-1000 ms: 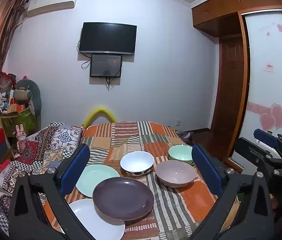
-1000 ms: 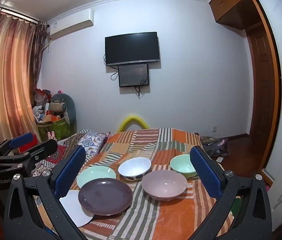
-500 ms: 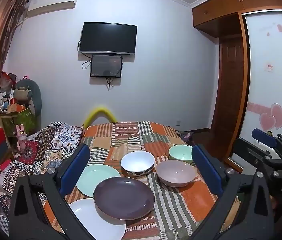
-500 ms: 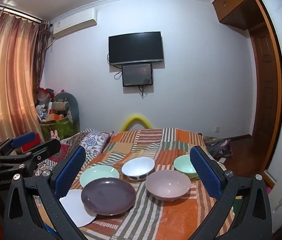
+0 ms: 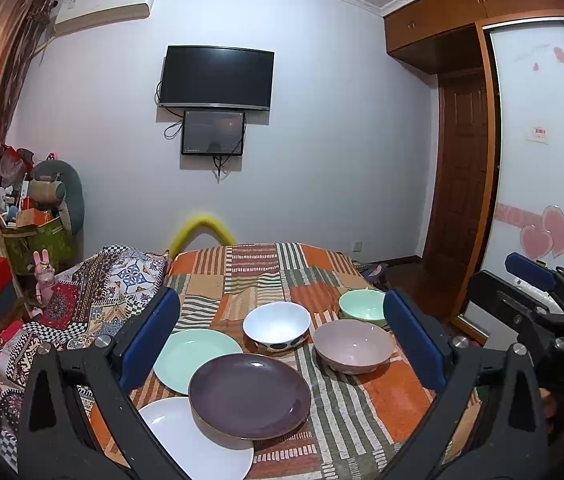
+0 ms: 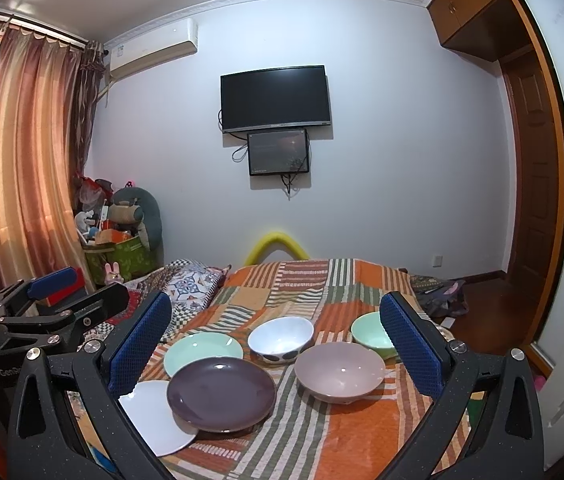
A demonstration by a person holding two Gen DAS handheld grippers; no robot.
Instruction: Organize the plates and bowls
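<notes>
On the striped patchwork cloth sit a dark purple plate [image 5: 250, 394] [image 6: 221, 398], overlapping a white plate [image 5: 198, 440] [image 6: 154, 420] and a mint plate [image 5: 196, 356] [image 6: 202, 350]. Behind them are a white spotted bowl [image 5: 276, 326] [image 6: 281, 338], a pink-grey bowl [image 5: 354, 346] [image 6: 339, 372] and a mint bowl [image 5: 362, 307] [image 6: 370, 334]. My left gripper [image 5: 282, 340] is open and empty, held above the near edge. My right gripper [image 6: 276, 344] is open and empty, also above the near edge, to the right of the left one.
The cloth-covered surface [image 5: 258, 264] ends near a patterned blanket [image 5: 94, 288] on the left. A wardrobe [image 5: 538, 168] and a wooden door [image 5: 462, 184] stand on the right. A basket of toys [image 6: 122, 248] and curtains [image 6: 18, 168] are on the left.
Both grippers have drifted slightly; the dishes sit a little differently in each view. Nothing on the cloth has moved.
</notes>
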